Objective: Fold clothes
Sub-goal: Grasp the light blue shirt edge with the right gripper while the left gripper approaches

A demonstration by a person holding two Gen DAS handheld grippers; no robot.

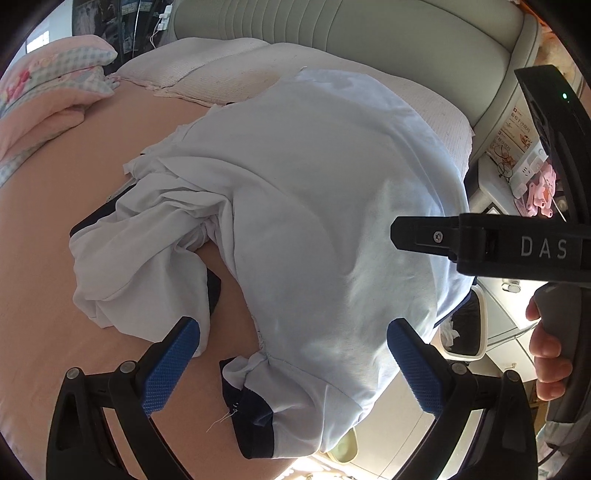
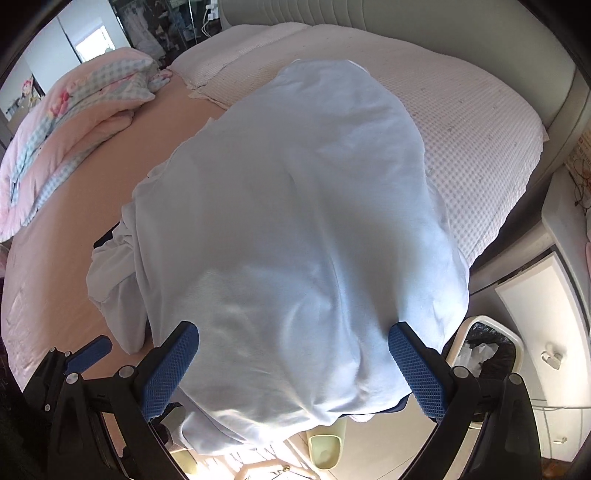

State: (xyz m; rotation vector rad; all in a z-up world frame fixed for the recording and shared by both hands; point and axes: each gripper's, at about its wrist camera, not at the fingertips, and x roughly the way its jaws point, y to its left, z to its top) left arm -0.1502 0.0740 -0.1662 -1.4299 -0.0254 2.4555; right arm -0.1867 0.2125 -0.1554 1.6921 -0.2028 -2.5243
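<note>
Navy-trimmed sleeve cuff (image 1: 255, 417) lies nearest the left gripper (image 1: 293, 365), part of a pale blue shirt (image 1: 314, 206) spread loosely on the bed (image 1: 44, 295), its near end overhanging the edge. Both the left and the right gripper (image 2: 293, 365) gape wide, holding nothing. Thin, limp, light cloth that will sag; I'd pinch it at the hem or shoulder seams

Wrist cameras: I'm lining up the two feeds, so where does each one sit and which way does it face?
Left wrist: sits behind the open left claw, facing the headboard across the light blue shirt; the right claw and a hand show.
Right wrist: sits behind the open right claw, facing likewise; the left claw shows.
Shared: shirt, pink quilt, trash bin.
</note>
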